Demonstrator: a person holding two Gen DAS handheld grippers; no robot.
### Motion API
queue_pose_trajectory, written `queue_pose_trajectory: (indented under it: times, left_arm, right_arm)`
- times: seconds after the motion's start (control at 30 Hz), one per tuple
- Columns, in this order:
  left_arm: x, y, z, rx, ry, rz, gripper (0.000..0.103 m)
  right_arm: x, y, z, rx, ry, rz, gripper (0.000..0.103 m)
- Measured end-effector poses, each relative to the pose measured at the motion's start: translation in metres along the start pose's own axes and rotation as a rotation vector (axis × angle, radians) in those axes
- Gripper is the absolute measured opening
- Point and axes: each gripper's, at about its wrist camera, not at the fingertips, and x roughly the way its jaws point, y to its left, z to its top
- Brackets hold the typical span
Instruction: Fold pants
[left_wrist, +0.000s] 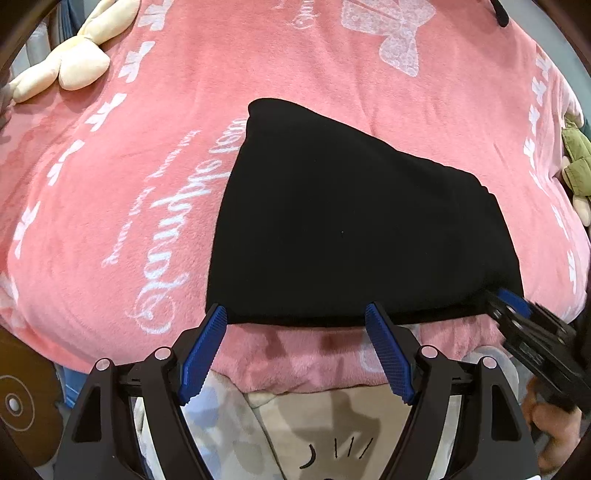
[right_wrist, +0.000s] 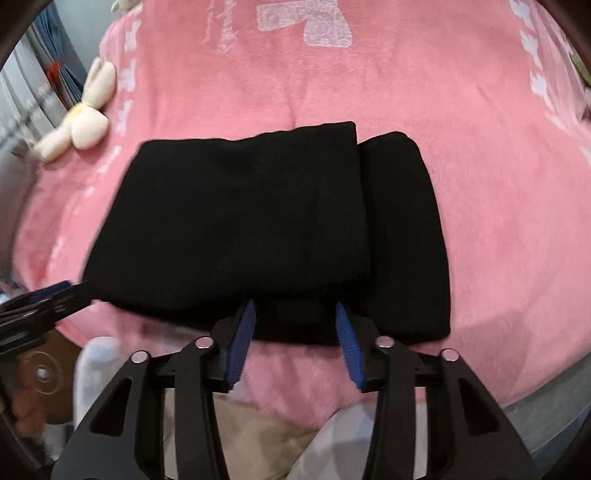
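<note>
Pants (right_wrist: 258, 229) folded, long axis crosswise along pink blanket (right_wrist: 498, 221) near edge.

Both wrist cams low at bed edge, facing inward, close; share black pants (left_wrist: 354, 229) (right_wrist: 258, 229); right view blurry.

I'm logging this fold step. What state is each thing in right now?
pants: black, folded into a stacked bundle, lying flat on the blanket.
pink blanket: spread out under the pants.
left gripper: open, empty, at the near edge of the pants.
right gripper: open, fingers straddling the near edge of the pants.
cream plush toy: lying on the blanket, untouched.
</note>
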Motion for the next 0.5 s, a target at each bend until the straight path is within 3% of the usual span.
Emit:
queue_pose_trajectory:
  times: [0.1, 0.23, 0.3, 0.37, 0.4, 0.5]
  left_arm:
    - [-0.001, 0.001, -0.001, -0.001, 0.003, 0.004, 0.075]
    - [0.0, 0.001, -0.002, 0.001, 0.006, 0.014, 0.075]
    - [0.004, 0.001, -0.003, -0.002, 0.013, 0.011, 0.076]
    - [0.01, -0.001, -0.004, -0.002, 0.026, 0.012, 0.076]
    - [0.011, -0.002, -0.004, -0.001, 0.03, 0.012, 0.076]
    - [0.011, -0.006, -0.005, 0.022, 0.035, 0.025, 0.076]
  right_arm:
    - [-0.006, 0.0, 0.007, -0.024, -0.029, 0.005, 0.023]
    - [-0.067, 0.006, 0.02, -0.066, -0.167, -0.04, 0.023]
    - [-0.067, -0.007, 0.023, -0.069, -0.147, -0.098, 0.024]
    - [-0.03, -0.026, 0.018, -0.091, -0.02, -0.149, 0.026]
    - [-0.015, -0.037, 0.012, -0.051, 0.035, -0.124, 0.027]
    - [-0.044, -0.044, 0.012, 0.095, -0.062, -0.032, 0.027]
